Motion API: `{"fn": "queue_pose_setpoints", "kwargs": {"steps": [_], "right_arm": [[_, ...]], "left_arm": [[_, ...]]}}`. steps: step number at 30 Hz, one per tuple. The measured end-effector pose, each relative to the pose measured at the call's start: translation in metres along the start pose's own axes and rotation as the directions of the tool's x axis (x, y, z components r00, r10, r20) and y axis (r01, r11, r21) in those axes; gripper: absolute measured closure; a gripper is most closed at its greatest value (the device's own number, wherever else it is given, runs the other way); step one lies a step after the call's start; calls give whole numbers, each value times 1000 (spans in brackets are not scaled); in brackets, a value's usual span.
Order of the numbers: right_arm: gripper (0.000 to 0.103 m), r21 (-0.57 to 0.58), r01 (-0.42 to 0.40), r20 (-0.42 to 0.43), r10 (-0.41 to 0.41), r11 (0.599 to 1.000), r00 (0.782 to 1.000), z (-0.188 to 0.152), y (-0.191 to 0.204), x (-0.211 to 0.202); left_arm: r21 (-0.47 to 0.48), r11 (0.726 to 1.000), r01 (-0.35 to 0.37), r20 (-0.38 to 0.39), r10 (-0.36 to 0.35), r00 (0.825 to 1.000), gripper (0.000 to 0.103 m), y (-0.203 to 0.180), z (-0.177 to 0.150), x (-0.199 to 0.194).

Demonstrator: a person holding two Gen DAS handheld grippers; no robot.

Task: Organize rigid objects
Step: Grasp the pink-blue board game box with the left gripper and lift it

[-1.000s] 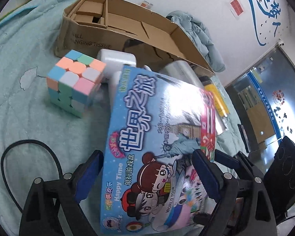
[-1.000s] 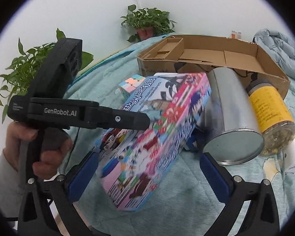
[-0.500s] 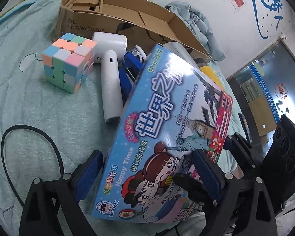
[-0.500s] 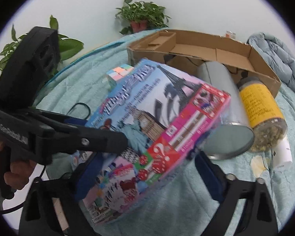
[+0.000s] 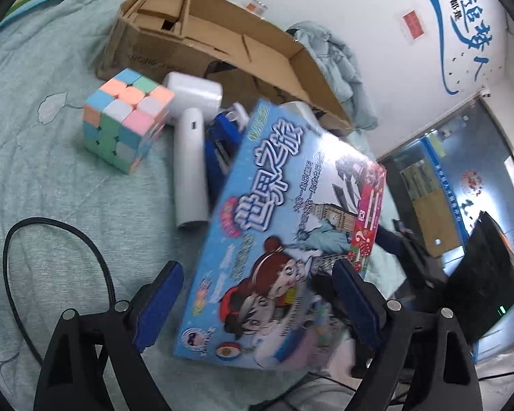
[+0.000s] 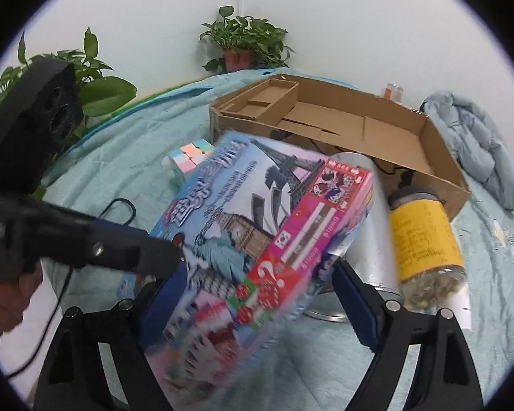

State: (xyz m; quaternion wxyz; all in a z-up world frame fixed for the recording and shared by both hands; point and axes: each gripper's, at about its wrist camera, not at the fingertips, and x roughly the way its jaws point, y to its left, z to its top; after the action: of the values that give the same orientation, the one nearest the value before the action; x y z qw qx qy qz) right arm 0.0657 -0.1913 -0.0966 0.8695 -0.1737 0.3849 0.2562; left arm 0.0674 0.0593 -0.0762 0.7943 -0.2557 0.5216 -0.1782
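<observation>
A colourful board game box (image 5: pixel 284 226) is lifted and tilted above the bed; it also shows in the right wrist view (image 6: pixel 257 239). My left gripper (image 5: pixel 257 304) has its jaws wide apart, with the box's near end lying between them; whether it grips is unclear. My right gripper (image 6: pixel 253 301) has its jaws against the box's two sides and holds it up. A pastel puzzle cube (image 5: pixel 125 121), a white hair dryer (image 5: pixel 190 144) and a blue item (image 5: pixel 219 147) lie on the bedspread. An open cardboard box (image 6: pixel 335 126) stands behind.
A metal can (image 6: pixel 366 236) and a yellow-labelled jar (image 6: pixel 425 239) lie beside the game box. A black cable (image 5: pixel 61 250) loops on the teal bedspread (image 5: pixel 51 188). A folded blue jacket (image 6: pixel 476 150) and potted plants (image 6: pixel 246 44) sit at the back.
The game box has been raised off the bed and tilted, moving up and to the right. This has uncovered the hair dryer and the blue item beneath it.
</observation>
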Motion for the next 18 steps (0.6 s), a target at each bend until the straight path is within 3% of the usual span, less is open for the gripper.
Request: {"fn": "queue_pose_setpoints", "kwargs": {"steps": [2, 4, 7, 13, 18], "right_arm": [[15, 7, 24, 19, -24, 1000, 1000, -11, -1, -9], [15, 63, -15, 11, 14, 998, 1000, -21, -4, -14], [15, 161, -67, -15, 70, 985, 997, -34, -6, -12], [15, 194, -95, -43, 105, 976, 994, -35, 10, 0], [15, 148, -23, -81, 35, 989, 996, -32, 21, 8]], "left_arm": [[8, 1000, -28, -21, 28, 999, 16, 5, -5, 10], [17, 999, -40, -47, 40, 998, 16, 10, -4, 16], [13, 1000, 2, -71, -1, 997, 15, 13, -4, 21], [94, 995, -22, -90, 30, 995, 17, 2, -8, 31], [121, 989, -82, -86, 93, 992, 29, -14, -10, 25]]}}
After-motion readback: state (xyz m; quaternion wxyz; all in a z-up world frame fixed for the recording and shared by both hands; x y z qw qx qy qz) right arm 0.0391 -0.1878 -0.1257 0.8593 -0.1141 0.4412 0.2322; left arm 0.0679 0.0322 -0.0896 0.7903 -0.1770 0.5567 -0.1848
